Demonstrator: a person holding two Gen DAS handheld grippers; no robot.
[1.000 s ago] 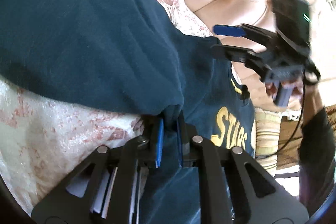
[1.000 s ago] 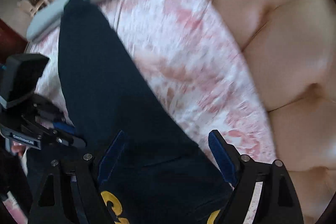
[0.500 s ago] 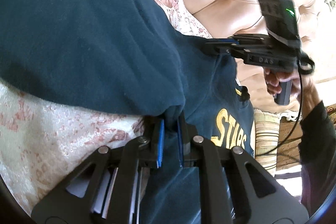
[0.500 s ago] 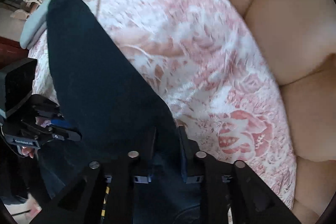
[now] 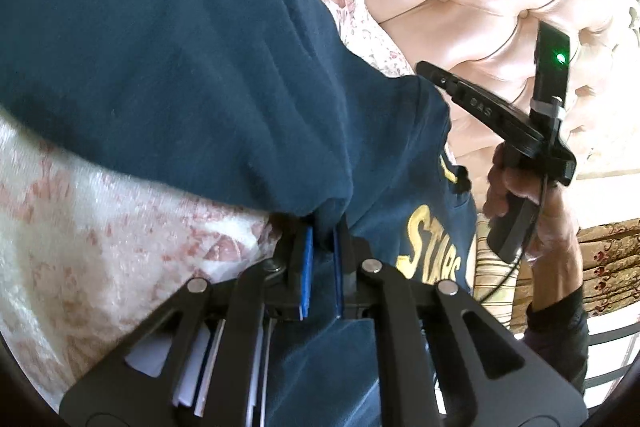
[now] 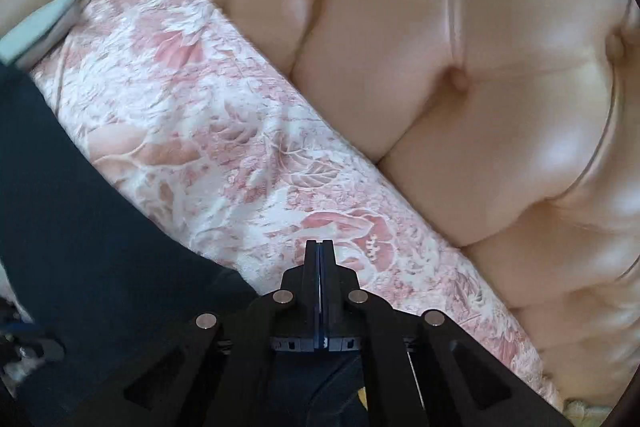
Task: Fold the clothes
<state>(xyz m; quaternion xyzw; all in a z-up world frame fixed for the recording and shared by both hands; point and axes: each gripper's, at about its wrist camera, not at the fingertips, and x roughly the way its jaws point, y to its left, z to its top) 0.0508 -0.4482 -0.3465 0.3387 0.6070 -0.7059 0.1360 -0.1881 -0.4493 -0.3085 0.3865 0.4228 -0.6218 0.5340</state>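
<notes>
- The navy sweatshirt [image 5: 168, 59] lay spread across a pink floral bedspread [image 5: 72, 227], filling the left wrist view from nine o'clock through twelve to the centre; its yellow "STARS" lettering [image 5: 432, 251] showed at about four o'clock.
- The left gripper [image 5: 322, 247] had its jaws clamped on a bunched fold of the sweatshirt's edge, and they were closing a little tighter on it; the cloth stood between the blue pads [image 5: 307, 271].
- The right gripper [image 5: 430, 69] appeared in the left wrist view at two o'clock, held by a hand [image 5: 520, 195] with a dark sleeve [image 5: 560, 331] below it, its tip just at the sweatshirt's far edge.
- In the right wrist view the right gripper's jaws were pressed fully together over the bedspread, with no cloth visible between them; the sweatshirt lay beside them, from eight to nine o'clock.
- A tufted peach headboard [image 6: 460, 75] rose behind the bed, from twelve to four o'clock.
- A folded pale grey-blue cloth [image 6: 44, 23] lay at ten o'clock in that view.
</notes>
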